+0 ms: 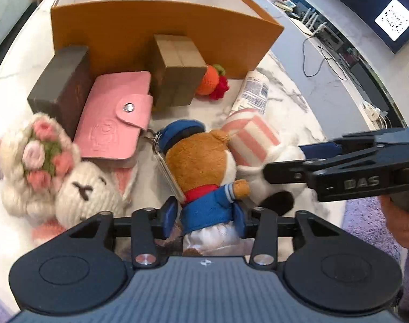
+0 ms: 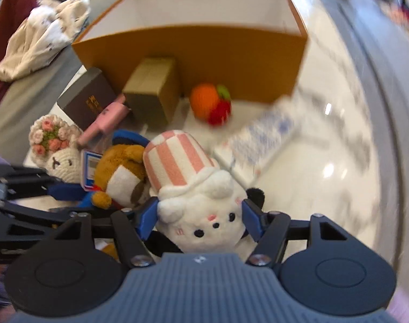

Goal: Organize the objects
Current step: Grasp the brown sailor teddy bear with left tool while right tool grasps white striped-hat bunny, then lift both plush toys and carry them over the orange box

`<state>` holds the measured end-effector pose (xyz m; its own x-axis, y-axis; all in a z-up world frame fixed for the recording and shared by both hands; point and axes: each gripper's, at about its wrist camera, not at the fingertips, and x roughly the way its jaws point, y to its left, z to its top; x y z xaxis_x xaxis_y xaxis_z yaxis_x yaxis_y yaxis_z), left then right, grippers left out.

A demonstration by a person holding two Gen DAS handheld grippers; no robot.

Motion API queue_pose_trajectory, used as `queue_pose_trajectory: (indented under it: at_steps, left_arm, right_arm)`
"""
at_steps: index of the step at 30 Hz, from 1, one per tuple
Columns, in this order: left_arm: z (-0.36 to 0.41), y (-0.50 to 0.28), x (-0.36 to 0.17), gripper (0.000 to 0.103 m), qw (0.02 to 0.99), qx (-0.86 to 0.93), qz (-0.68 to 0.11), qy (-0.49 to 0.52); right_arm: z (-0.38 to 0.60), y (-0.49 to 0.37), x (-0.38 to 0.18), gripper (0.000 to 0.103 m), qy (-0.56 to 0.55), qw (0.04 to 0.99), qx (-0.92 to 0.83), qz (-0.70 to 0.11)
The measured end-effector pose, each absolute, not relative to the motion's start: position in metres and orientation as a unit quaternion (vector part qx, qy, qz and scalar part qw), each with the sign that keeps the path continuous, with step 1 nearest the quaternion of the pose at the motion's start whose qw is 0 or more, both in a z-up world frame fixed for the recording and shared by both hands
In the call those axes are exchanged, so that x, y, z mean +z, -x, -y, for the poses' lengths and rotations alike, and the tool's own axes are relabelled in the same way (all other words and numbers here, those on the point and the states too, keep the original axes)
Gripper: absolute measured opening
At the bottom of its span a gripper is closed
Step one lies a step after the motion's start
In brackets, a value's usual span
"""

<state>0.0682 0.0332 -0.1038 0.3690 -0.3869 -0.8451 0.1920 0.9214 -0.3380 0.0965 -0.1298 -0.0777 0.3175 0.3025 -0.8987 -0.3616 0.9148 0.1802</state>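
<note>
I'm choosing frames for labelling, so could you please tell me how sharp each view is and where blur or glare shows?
Left wrist view: mostly sharp, the pink wallet and brown bear crisp, edges bent by the fisheye lens. Right wrist view: the white plush near the lens is fairly clear, but the orange box and paper packet are smeared, with bright glare spots on the marble table.
</note>
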Motion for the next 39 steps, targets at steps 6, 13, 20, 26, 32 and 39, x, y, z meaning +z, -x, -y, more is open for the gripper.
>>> queue_pose_trajectory:
  at_steps: [6, 13, 20, 26, 32, 39]
  left_arm:
    - [-0.019, -0.066, -0.101, 0.058, 0.824, -0.17, -0.537, 0.056]
    - [-0.02, -0.051, -0.077, 0.058, 0.839, -0.183, -0.511, 0.03]
    - [-0.009, -0.067, -0.098, 0.059, 0.818, -0.156, -0.551, 0.053]
    - [-0.003, -0.071, -0.111, 0.06, 0.818, -0.14, -0.557, 0.042]
    - [-0.003, -0.071, -0.114, 0.058, 0.823, -0.138, -0.549, 0.042]
    - [-0.026, -0.066, -0.099, 0.045, 0.837, -0.158, -0.512, 0.115]
  right_arm:
    - [0.132, -0.089, -0.073, 0.073, 0.041, 0.821, 0.197, -0.534]
    - [0.142, -0.088, -0.061, 0.077, 0.044, 0.84, 0.21, -0.499]
    - [0.136, -0.09, -0.067, 0.075, 0.065, 0.841, 0.241, -0.479]
    - [0.138, -0.099, -0.09, 0.077, 0.024, 0.822, 0.241, -0.515]
    - [0.137, -0.098, -0.094, 0.071, 0.012, 0.824, 0.236, -0.515]
    - [0.145, -0.096, -0.073, 0.07, -0.004, 0.837, 0.232, -0.496]
